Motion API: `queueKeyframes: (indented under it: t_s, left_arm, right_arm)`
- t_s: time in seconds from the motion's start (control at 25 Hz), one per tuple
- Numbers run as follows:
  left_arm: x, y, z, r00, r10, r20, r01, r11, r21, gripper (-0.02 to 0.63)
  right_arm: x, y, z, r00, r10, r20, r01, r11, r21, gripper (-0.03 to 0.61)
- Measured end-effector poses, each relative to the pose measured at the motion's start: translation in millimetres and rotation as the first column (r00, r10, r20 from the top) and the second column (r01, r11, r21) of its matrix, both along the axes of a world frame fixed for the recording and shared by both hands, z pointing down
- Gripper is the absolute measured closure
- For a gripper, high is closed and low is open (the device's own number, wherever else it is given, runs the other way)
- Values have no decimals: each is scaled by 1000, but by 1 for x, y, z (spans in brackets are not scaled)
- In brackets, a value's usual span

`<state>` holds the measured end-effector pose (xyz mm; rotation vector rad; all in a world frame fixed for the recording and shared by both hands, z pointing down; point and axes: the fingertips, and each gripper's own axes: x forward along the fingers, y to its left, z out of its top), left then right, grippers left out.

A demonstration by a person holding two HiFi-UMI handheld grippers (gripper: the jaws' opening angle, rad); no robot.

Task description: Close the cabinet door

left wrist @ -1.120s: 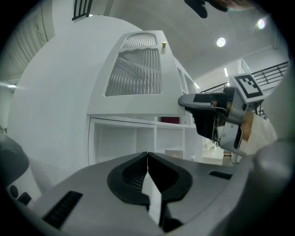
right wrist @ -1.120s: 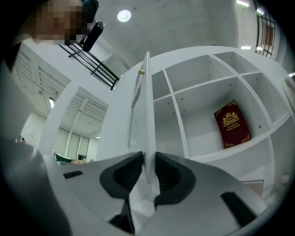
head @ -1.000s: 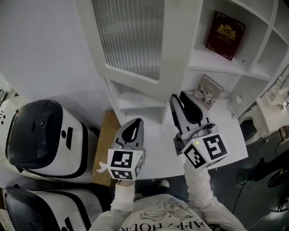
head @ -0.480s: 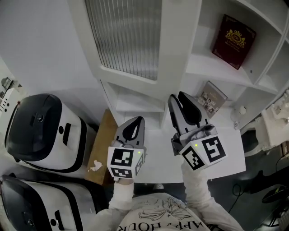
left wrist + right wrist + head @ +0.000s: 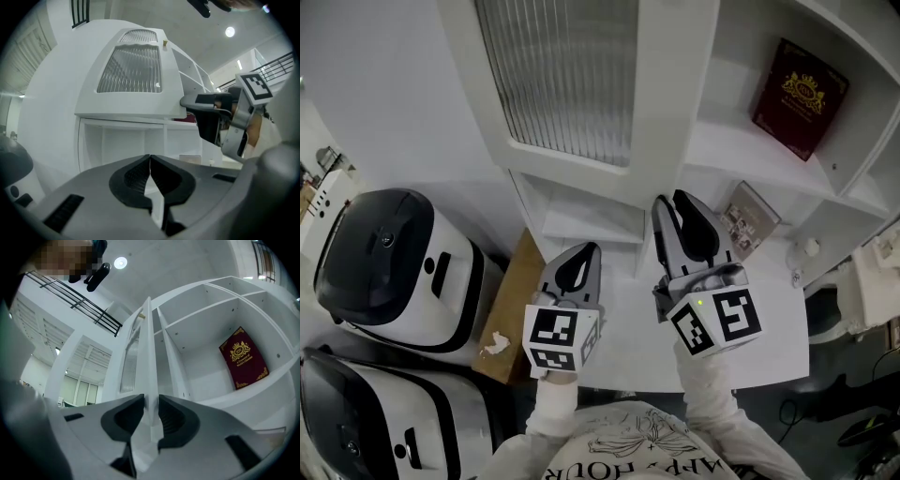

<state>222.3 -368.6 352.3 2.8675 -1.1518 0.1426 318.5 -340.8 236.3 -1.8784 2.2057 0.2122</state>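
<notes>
Cabinet door [image 5: 581, 84] stands open, upper frame. My right gripper [image 5: 672, 200]: fingers have just been opening, door edge between them, unpinched. Left gripper [image 5: 586, 251]: fingers pressed together, empty. Closing push remains.

White wall [image 5: 384, 84], a round ceiling light [image 5: 229, 32], black railings [image 5: 105, 319] and two black-and-white machines [image 5: 384, 272] at the left.

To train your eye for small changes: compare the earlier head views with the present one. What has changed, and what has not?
The right gripper has just been opening its jaws, with the cabinet door edge-on between them. In the head view the red book and the photo frame have drifted rightward from the door, perhaps partly through head motion. The left gripper stayed shut and empty; the door stays open.
</notes>
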Motion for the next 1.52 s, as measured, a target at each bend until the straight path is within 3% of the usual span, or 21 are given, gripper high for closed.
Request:
queueKeyframes:
  t_s: [0.56, 1.52]
  left_arm:
    - [7, -8, 5, 998, -56, 11, 57, 998, -5, 609]
    - [13, -21, 20, 994, -107, 14, 107, 994, -35, 609]
  right_arm:
    - [15, -18, 0, 995, 55, -80, -55, 998, 1, 485]
    - [34, -48, 0, 994, 60, -88, -61, 998, -10, 495]
